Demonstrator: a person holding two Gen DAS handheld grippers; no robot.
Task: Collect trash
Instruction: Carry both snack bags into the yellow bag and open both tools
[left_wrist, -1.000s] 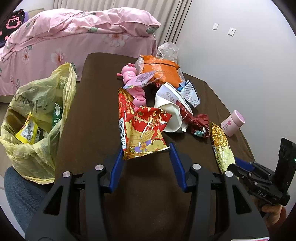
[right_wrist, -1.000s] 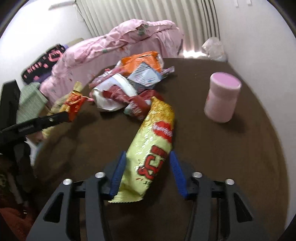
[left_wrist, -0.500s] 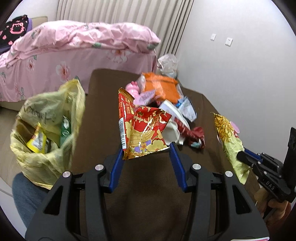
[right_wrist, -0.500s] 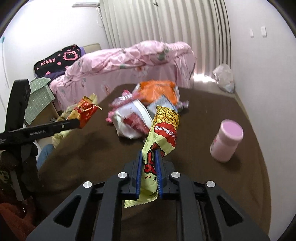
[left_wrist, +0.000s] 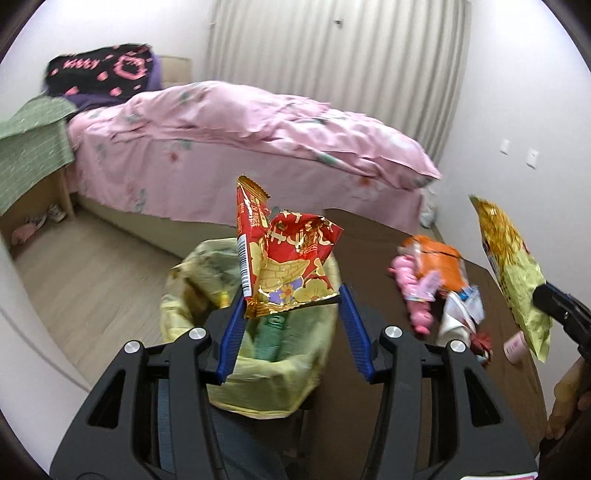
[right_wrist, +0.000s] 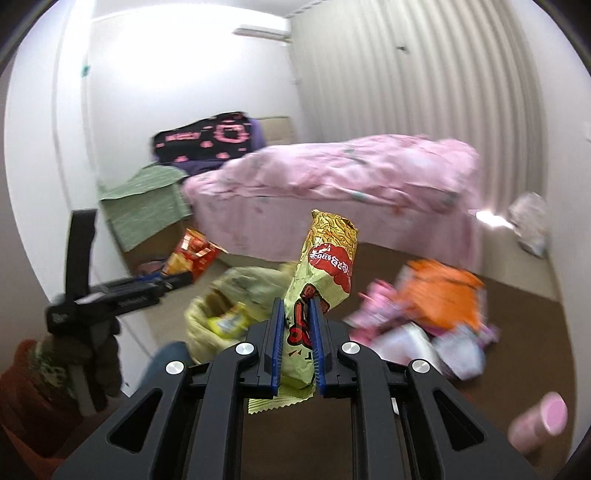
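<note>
**Both grippers holding wrappers up by the yellow trash bag**

A bed w/ a rumpled pink floral quilt (left_wrist: 258, 125) is filling the far side of the room, w/ a pleated white curtain (left_wrist: 332, 59) hanging behind it. A dark brown table (left_wrist: 373, 236) is taking up the near right.

At the table's left edge a crinkled pale-yellow plastic trash bag (left_wrist: 266, 380) is sitting w/ its mouth open; a green packet (left_wrist: 271, 334) is showing inside. The left gripper (left_wrist: 291, 301) is hovering directly over that opening. Its blue fingers are clamped on the wide bottom edge of a red-and-gold foil snack wrapper (left_wrist: 291, 266), which is standing up above the bag.

The right gripper (right_wrist: 297, 317) is pinching a long yellow-green noodle-snack packet w/ red logo (right_wrist: 325, 280) near its lower end, fingers nearly together; the packet is standing upright, above the table and just right of the bag.

On the table, right of the bag, a trash pile is lying: an orange crumpled bag (left_wrist: 437, 262) at the far end, a pink plastic toy (left_wrist: 410, 284) beside it, white wrappers (left_wrist: 458, 310) nearer. A small pink-capped bottle (right_wrist: 539, 424) is lying at the near right, apart from the pile.
</note>
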